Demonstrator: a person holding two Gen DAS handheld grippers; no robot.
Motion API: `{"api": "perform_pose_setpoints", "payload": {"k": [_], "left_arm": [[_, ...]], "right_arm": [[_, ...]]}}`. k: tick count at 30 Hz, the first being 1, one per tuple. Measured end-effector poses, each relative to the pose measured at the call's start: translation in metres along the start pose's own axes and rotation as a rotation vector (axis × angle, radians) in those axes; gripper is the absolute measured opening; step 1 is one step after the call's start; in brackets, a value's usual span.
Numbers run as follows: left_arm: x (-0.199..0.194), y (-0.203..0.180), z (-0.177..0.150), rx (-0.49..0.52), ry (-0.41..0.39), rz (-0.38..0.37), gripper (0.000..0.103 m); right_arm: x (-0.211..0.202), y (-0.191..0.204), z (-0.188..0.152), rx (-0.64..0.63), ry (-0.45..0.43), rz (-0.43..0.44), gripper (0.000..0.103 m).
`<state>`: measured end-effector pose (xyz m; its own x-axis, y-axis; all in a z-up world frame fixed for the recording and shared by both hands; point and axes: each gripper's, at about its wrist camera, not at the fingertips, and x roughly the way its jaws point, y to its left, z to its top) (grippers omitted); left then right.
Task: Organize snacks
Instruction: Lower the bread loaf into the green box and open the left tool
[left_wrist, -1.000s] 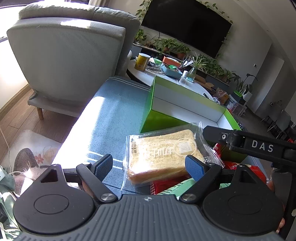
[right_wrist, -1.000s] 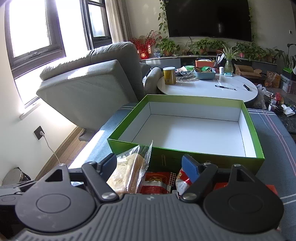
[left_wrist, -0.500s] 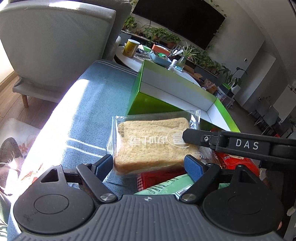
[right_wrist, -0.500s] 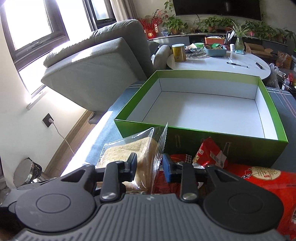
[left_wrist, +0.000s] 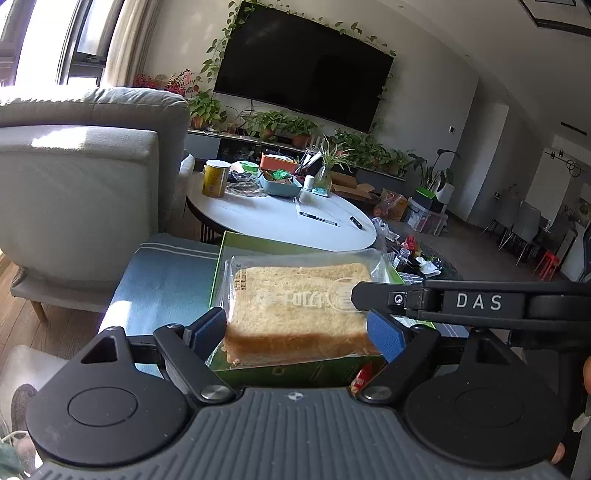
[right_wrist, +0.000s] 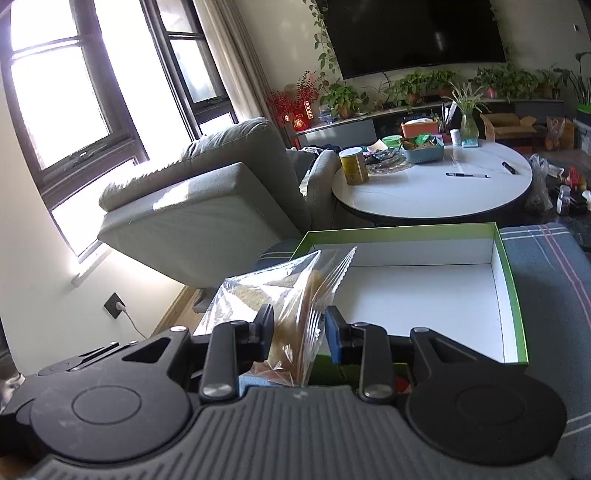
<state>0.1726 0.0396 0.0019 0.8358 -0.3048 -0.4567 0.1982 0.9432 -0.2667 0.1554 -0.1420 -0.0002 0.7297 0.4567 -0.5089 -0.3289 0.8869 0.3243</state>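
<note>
right hand-held gripper (right_wrist: 298, 334) clamped on crinkly clear-plastic pack of sliced bread (left_wrist: 299, 310), lifted over near edge of green-rimmed white cardboard box (right_wrist: 509, 280). left hand-held gripper (left_wrist: 297, 330) spread, empty. light, squashy; better pinched at sealed edge.

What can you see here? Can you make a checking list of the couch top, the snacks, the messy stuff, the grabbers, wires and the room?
Surface: blue striped cushion under the green box.
Job's things: bagged bread held up at the box's near edge; box interior white, bare where visible; a red packet peeks out below.
Clutter: yellow can, blue basket and pens on the round white table.
Grippers: right gripper fingers pinch the bag's crimped end; left gripper fingers spread either side of the bread.
Cables: white plug in a wall socket.
Surroundings: grey armchair, TV, potted plants.
</note>
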Motion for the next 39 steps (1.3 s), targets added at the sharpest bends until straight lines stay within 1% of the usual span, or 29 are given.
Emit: {"api": "perform_pose_setpoints", "payload": {"k": [1, 2, 3, 4, 6, 8, 10, 12, 15, 17, 19, 23, 24, 25, 26, 28, 31, 32, 35, 39], "left_arm": [[0.007, 0.0, 0.003, 0.006, 0.007, -0.006, 0.081], [0.015, -0.001, 0.004, 0.016, 0.011, -0.036, 0.074], [0.022, -0.001, 0.006, 0.029, 0.028, -0.055, 0.072], [0.028, -0.002, 0.007, 0.036, 0.034, -0.055, 0.072], [0.039, -0.007, 0.006, 0.072, 0.036, -0.03, 0.072], [0.053, -0.006, 0.005, 0.099, 0.06, -0.005, 0.072], [0.065, 0.0, 0.004, 0.084, 0.089, 0.016, 0.072], [0.063, 0.011, 0.003, 0.064, 0.073, 0.046, 0.072], [0.051, 0.02, 0.003, 0.051, 0.021, 0.073, 0.072], [0.048, 0.027, 0.005, 0.032, 0.015, 0.082, 0.072], [0.046, 0.031, 0.004, 0.025, 0.027, 0.092, 0.072], [0.052, 0.031, -0.002, 0.043, 0.066, 0.094, 0.073], [0.058, 0.029, -0.004, 0.046, 0.081, 0.101, 0.073], [0.063, 0.025, -0.006, 0.047, 0.079, 0.101, 0.073], [0.067, 0.022, -0.009, 0.056, 0.064, 0.104, 0.073], [0.075, 0.012, -0.009, 0.107, 0.054, 0.125, 0.073], [0.088, 0.001, -0.009, 0.171, 0.059, 0.14, 0.073], [0.091, -0.001, -0.009, 0.177, 0.066, 0.141, 0.073], [0.093, 0.002, -0.009, 0.139, 0.086, 0.119, 0.073], [0.078, 0.008, -0.009, 0.104, 0.069, 0.113, 0.073]], "right_arm": [[0.006, -0.007, 0.004, 0.025, 0.01, 0.006, 0.076], [0.013, -0.015, 0.008, 0.056, 0.022, 0.011, 0.076], [0.02, -0.021, 0.01, 0.079, 0.033, 0.02, 0.076], [0.027, -0.027, 0.011, 0.101, 0.043, 0.039, 0.076], [0.039, -0.033, 0.013, 0.119, 0.049, 0.027, 0.076], [0.052, -0.036, 0.014, 0.107, 0.059, 0.0, 0.076], [0.066, -0.041, 0.013, 0.116, 0.093, -0.013, 0.076], [0.074, -0.046, 0.01, 0.125, 0.114, -0.025, 0.076], [0.071, -0.051, 0.006, 0.113, 0.101, -0.048, 0.076], [0.068, -0.053, 0.006, 0.102, 0.09, -0.071, 0.076], [0.065, -0.056, 0.007, 0.102, 0.087, -0.073, 0.076], [0.058, -0.055, 0.006, 0.103, 0.08, -0.045, 0.077], [0.057, -0.054, 0.006, 0.095, 0.08, -0.047, 0.079], [0.056, -0.052, 0.006, 0.09, 0.08, -0.053, 0.081], [0.055, -0.052, 0.005, 0.089, 0.079, -0.061, 0.082], [0.052, -0.051, 0.004, 0.083, 0.069, -0.075, 0.083], [0.047, -0.054, 0.004, 0.084, 0.063, -0.089, 0.085], [0.046, -0.056, 0.005, 0.086, 0.061, -0.095, 0.085], [0.042, -0.059, 0.004, 0.097, 0.054, -0.111, 0.085], [0.034, -0.063, 0.002, 0.101, 0.049, -0.114, 0.085]]}}
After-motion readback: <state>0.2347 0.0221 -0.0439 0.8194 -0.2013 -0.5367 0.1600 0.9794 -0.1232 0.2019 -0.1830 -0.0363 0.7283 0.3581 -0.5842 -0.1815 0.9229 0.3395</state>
